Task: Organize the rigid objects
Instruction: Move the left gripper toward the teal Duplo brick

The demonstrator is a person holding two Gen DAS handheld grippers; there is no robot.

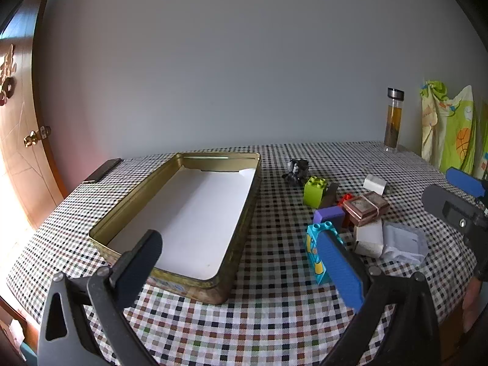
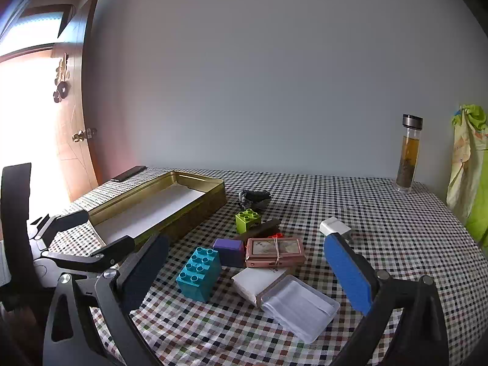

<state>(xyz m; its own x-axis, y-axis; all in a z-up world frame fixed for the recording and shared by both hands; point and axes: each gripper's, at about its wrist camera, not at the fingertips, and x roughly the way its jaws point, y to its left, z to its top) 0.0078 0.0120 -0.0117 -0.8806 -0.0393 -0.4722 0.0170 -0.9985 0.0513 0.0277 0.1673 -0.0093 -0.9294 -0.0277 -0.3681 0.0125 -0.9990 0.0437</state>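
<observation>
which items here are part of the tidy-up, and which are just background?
Job:
- gold rectangular metal tin, open, white-lined
- teal plastic brick
- lime green plastic brick
- purple block
- pink flat case with rubber band
- clear plastic box
- white charger plug

Lying about:
- glass tea bottle
- black phone
- checkered tablecloth

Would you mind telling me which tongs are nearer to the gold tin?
Left. The left tongs hang open over the gold tin's near corner; the right tongs are open over the toy pile beside it.

Right gripper (image 2: 247, 270) hovers with jaws wide over blocks (image 2: 199, 273), a card pack (image 2: 274, 251) and boxes; tin (image 2: 195, 210) lies left on the surface (image 2: 396, 244).
</observation>
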